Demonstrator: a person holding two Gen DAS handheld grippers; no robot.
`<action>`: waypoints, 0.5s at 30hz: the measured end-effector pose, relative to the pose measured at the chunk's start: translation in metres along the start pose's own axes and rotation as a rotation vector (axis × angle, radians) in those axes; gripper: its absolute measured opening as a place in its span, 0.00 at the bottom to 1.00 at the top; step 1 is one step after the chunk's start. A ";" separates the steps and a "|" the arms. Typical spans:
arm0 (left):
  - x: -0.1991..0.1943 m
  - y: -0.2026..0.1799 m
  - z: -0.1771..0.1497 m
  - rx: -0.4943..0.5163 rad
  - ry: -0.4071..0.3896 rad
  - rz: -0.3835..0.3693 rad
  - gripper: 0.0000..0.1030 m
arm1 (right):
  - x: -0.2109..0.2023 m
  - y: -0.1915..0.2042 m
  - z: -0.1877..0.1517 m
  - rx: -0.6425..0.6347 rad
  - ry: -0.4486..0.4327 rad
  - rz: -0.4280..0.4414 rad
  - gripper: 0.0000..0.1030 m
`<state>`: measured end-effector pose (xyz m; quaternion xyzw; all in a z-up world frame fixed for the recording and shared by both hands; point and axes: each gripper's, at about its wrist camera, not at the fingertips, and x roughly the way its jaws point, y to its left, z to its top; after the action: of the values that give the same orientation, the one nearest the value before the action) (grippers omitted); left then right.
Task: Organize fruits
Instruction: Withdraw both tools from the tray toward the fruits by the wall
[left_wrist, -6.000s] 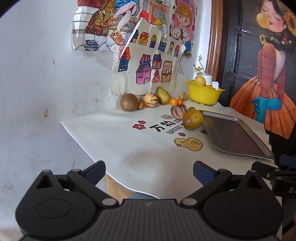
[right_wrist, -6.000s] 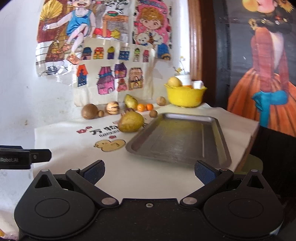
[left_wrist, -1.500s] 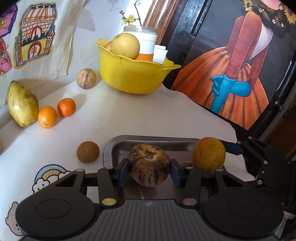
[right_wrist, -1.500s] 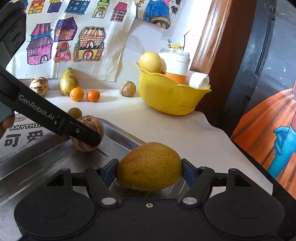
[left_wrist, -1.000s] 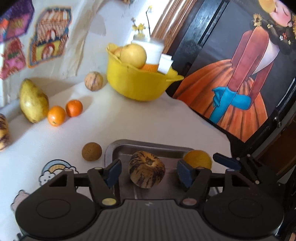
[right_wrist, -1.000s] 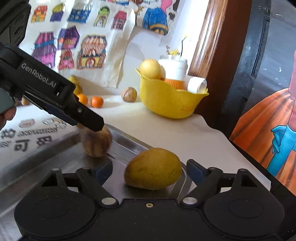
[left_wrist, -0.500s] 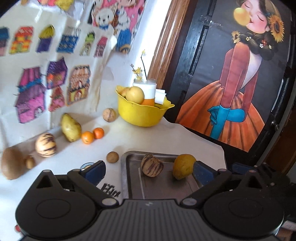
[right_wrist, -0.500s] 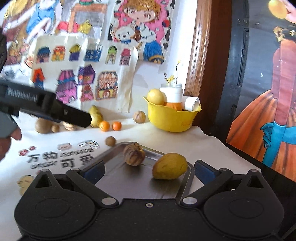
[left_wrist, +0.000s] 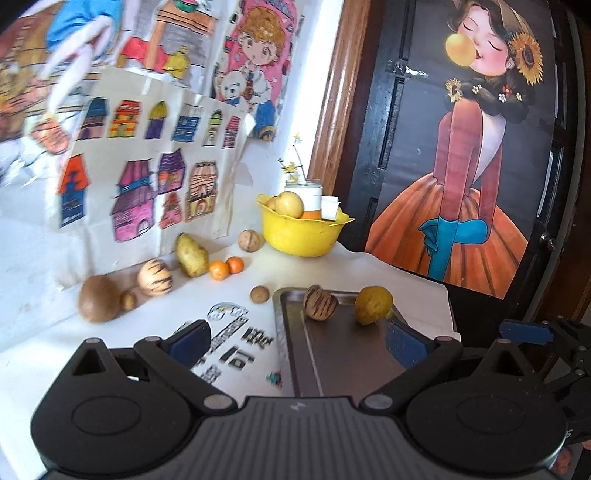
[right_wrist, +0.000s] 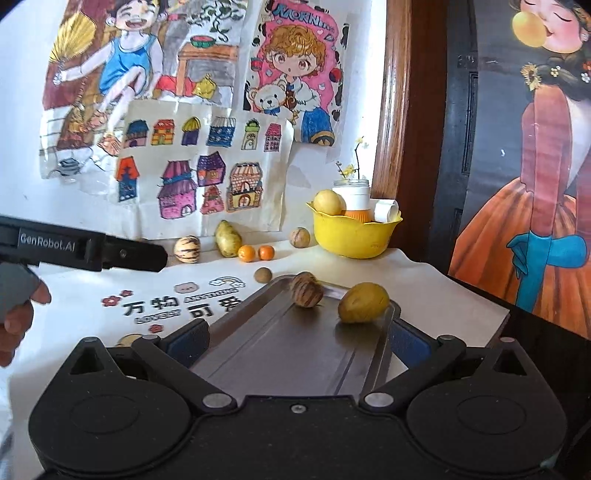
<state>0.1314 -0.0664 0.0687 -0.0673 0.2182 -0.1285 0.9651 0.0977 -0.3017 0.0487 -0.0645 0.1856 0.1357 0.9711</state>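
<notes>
A striped melon (left_wrist: 320, 304) and a yellow mango (left_wrist: 373, 305) lie at the far end of the metal tray (left_wrist: 343, 365); they also show in the right wrist view, melon (right_wrist: 306, 289) and mango (right_wrist: 364, 302) on the tray (right_wrist: 288, 354). My left gripper (left_wrist: 297, 341) is open and empty, held above the tray's near left part. My right gripper (right_wrist: 299, 341) is open and empty above the tray's near end. Along the wall lie a brown fruit (left_wrist: 99, 299), a striped melon (left_wrist: 155, 277), a pear (left_wrist: 191, 254), two oranges (left_wrist: 226, 267).
A yellow bowl (left_wrist: 301, 232) with a round fruit and a jar stands at the back. A small brown fruit (left_wrist: 259, 294) lies just left of the tray. The table ends at the right beside a dark door. The left gripper's body (right_wrist: 81, 247) crosses the right wrist view.
Both grippers let go of the melon and the mango on the tray, opened wide, and pulled back and up from the tray.
</notes>
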 end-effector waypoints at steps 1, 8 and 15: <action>-0.006 0.001 -0.003 -0.005 -0.003 0.004 1.00 | -0.005 0.003 -0.002 0.002 -0.003 -0.003 0.99; -0.044 0.007 -0.029 -0.008 -0.019 0.059 1.00 | -0.035 0.029 -0.021 0.028 -0.022 -0.026 0.99; -0.058 0.014 -0.053 0.034 0.014 0.093 1.00 | -0.043 0.053 -0.036 0.010 0.000 -0.019 0.99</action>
<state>0.0603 -0.0404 0.0421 -0.0396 0.2257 -0.0877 0.9694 0.0319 -0.2679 0.0276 -0.0617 0.1858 0.1254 0.9726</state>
